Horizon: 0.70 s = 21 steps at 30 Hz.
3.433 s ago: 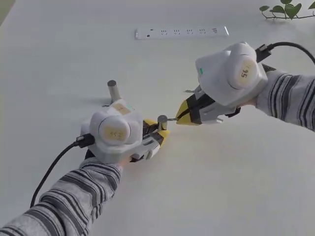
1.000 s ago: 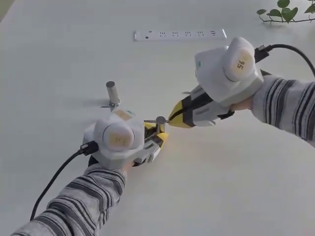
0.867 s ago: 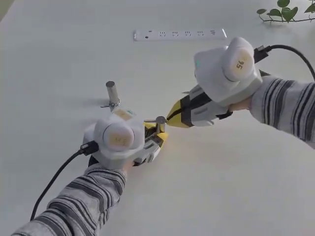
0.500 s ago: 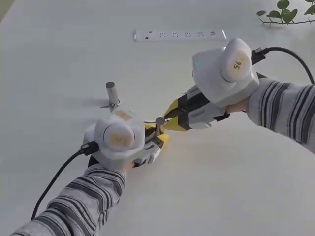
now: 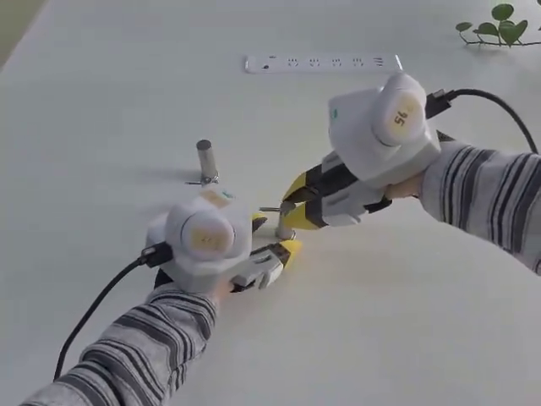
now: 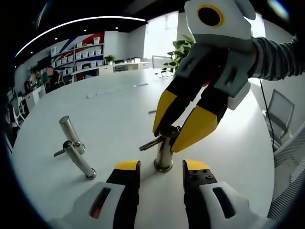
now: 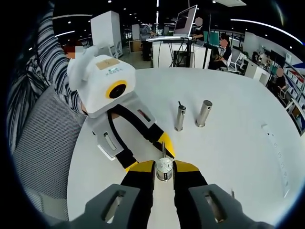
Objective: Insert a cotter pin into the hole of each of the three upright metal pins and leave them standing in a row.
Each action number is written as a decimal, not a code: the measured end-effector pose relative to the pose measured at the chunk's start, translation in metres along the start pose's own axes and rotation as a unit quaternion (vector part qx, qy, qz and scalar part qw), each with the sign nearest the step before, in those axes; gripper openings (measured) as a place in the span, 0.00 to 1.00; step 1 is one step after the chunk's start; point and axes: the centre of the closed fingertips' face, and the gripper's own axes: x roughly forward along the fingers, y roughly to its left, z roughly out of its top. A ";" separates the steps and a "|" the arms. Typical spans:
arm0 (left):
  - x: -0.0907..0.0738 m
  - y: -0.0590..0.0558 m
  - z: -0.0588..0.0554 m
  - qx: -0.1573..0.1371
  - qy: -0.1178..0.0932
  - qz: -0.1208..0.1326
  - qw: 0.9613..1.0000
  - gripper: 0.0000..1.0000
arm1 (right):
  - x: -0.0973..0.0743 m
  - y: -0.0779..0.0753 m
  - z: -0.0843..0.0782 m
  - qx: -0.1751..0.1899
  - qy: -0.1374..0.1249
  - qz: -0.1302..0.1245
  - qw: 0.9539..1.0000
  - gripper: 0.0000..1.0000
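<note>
A short metal pin (image 6: 164,155) stands upright on the white table (image 5: 406,321), with a cotter pin (image 6: 151,142) through its top. My right gripper (image 7: 164,167) is shut on the pin's head (image 7: 164,169), one jaw on each side. Just short of the pin's foot, my left gripper (image 6: 161,166) is open and holds nothing. In the head view the right gripper (image 5: 292,205) reaches in from the right and the left gripper (image 5: 275,235) from the lower left. Two more metal pins (image 7: 179,117) (image 7: 205,113) stand side by side beyond; the nearer one (image 6: 78,160) carries a cotter pin.
A white power strip (image 5: 321,63) lies at the far side of the table and a green plant (image 5: 499,21) is at the far right corner. Black cables trail from both grippers. Office desks and people are in the background of the gripper views.
The right gripper pushed the cotter pin through the pin's hole, then slid forward over the pin's top. The left gripper let go of the pin and drew back slightly.
</note>
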 end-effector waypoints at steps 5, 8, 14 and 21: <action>-0.003 -0.001 0.002 -0.004 -0.004 0.001 1.000 0.38 | 0.003 -0.001 -0.001 -0.009 0.007 -0.001 1.000 0.09; -0.005 -0.002 0.002 -0.004 -0.005 -0.002 1.000 0.39 | 0.005 -0.002 -0.002 -0.011 0.009 0.000 1.000 0.09; -0.011 -0.004 0.007 -0.006 -0.011 -0.006 1.000 0.43 | 0.005 0.002 0.000 -0.005 0.009 0.005 1.000 0.09; -0.018 -0.003 0.010 -0.008 -0.017 -0.007 1.000 0.47 | 0.004 0.003 0.000 -0.018 0.014 0.009 1.000 0.08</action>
